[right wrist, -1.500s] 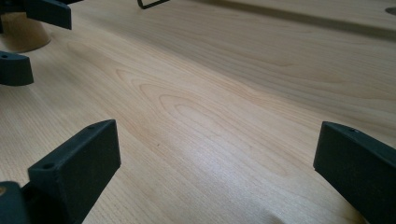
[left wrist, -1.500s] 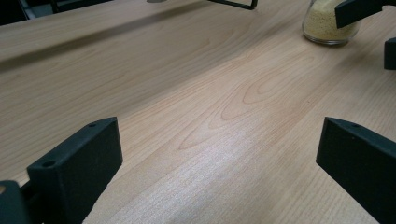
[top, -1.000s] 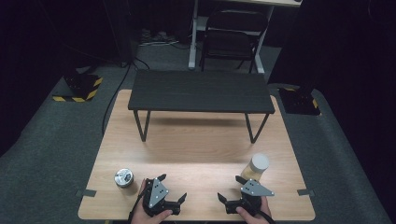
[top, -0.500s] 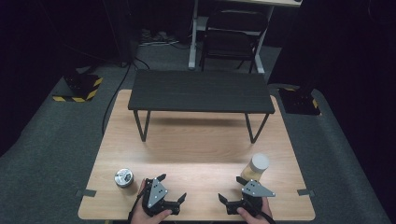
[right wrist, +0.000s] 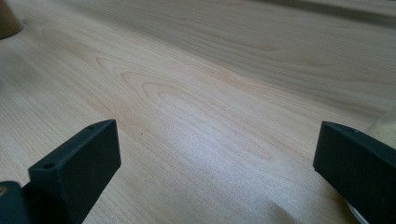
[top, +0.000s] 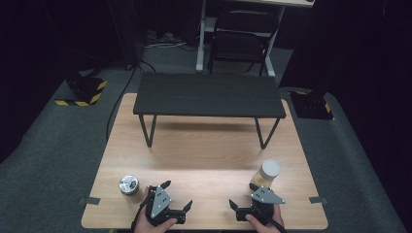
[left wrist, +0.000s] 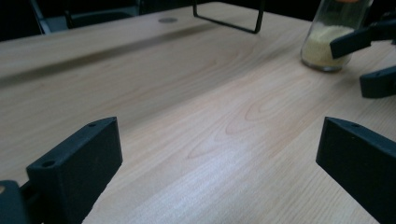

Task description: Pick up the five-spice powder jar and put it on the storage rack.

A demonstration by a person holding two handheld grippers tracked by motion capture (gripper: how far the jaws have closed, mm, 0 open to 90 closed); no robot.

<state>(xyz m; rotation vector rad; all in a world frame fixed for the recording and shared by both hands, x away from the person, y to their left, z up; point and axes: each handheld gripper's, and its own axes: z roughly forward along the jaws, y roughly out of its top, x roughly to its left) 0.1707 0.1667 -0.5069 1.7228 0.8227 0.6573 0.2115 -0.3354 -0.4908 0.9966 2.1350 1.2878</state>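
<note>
A glass jar (top: pixel 266 174) with a pale lid and yellowish grains stands at the table's front right. A small round metal tin (top: pixel 128 185) sits at the front left. My left gripper (top: pixel 177 194) rests at the front edge just right of the tin, open and holding nothing. Its own view has the left gripper (left wrist: pixel 219 149) with jaws wide apart over bare wood and the jar (left wrist: pixel 327 46) ahead at the upper right. My right gripper (top: pixel 242 195) lies just in front of the jar, open and empty. In the right gripper view, the right gripper (right wrist: pixel 217 149) has the jar's edge (right wrist: pixel 385 128) beside its right jaw.
A low black shelf (top: pixel 209 94) on thin metal legs spans the back half of the wooden table (top: pixel 214 150). Behind the table stands a dark chair (top: pixel 238 43). A tan round thing (right wrist: pixel 7 21) shows at the top left corner of the right gripper view.
</note>
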